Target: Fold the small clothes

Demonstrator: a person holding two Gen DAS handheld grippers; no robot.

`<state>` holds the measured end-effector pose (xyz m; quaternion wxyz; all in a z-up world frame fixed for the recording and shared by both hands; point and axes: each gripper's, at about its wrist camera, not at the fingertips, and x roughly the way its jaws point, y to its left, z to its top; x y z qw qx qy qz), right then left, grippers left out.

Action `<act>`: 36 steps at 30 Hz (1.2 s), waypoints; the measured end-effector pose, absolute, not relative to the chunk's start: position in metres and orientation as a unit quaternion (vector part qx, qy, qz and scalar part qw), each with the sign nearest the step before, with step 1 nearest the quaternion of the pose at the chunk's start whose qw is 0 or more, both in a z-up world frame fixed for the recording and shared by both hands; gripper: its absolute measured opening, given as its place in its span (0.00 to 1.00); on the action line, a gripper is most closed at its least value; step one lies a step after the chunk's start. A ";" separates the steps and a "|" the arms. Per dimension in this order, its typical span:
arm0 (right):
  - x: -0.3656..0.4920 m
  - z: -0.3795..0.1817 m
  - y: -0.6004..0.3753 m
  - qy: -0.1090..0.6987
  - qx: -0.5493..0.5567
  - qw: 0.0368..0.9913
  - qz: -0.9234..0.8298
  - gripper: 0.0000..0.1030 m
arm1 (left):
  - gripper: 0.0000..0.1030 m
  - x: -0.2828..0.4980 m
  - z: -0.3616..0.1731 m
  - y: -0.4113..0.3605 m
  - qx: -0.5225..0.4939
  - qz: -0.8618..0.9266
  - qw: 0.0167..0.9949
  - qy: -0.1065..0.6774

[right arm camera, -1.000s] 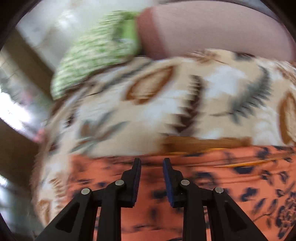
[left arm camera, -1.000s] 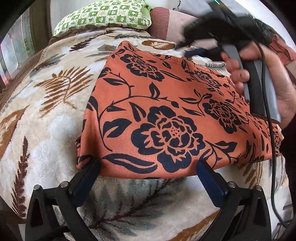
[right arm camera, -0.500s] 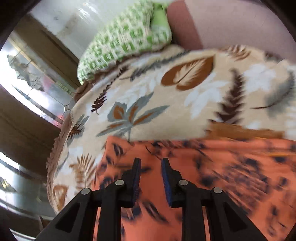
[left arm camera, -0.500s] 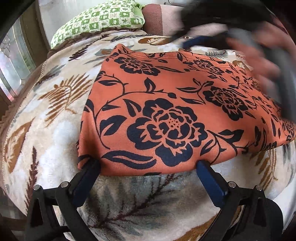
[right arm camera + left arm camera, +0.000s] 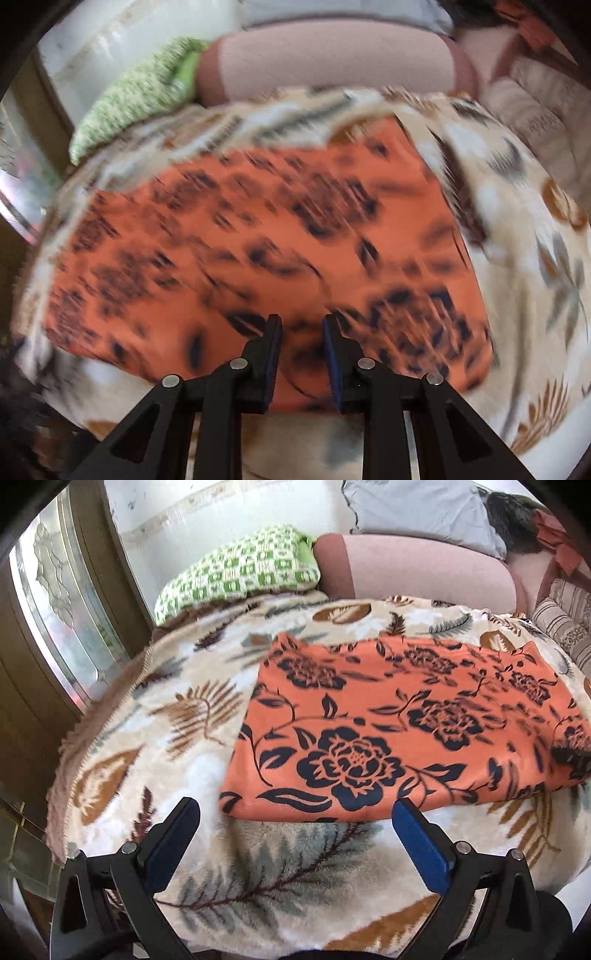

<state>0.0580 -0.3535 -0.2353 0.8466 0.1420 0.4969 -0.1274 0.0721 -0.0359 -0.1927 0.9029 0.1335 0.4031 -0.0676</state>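
An orange cloth with a dark blue flower print [image 5: 399, 723] lies folded flat on a leaf-patterned blanket [image 5: 155, 746]. It also shows, blurred, in the right wrist view [image 5: 258, 251]. My left gripper [image 5: 295, 814] is wide open and empty, just short of the cloth's near edge. My right gripper [image 5: 301, 325] hovers over the cloth's near part with its jaws a narrow gap apart and nothing between them.
A green checked pillow [image 5: 240, 568] and a pink bolster [image 5: 417, 576] lie at the back of the bed. A grey pillow [image 5: 417, 509] is behind them. Striped cushions [image 5: 565, 616] sit at the right. A glass door [image 5: 55, 620] stands at the left.
My left gripper pulled back and up from the cloth's near edge. My right gripper left the far side of the cloth and swung to its near part, out of the left wrist view.
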 end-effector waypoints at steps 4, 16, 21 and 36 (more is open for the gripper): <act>0.044 -0.235 -0.356 0.480 0.136 0.858 -0.122 0.25 | 1.00 0.060 -0.168 -0.039 0.144 -0.061 0.913 0.377; 0.021 -0.241 -0.381 0.473 0.186 0.846 -0.160 0.25 | 1.00 0.033 -0.097 -0.034 0.135 -0.038 0.940 0.310; 0.009 -0.222 -0.382 0.446 0.206 0.859 -0.146 0.25 | 1.00 0.024 -0.082 -0.029 0.133 -0.031 0.945 0.297; -0.033 -0.149 -0.370 0.363 0.217 0.899 -0.116 0.25 | 1.00 0.015 -0.039 0.005 0.086 0.008 0.964 0.251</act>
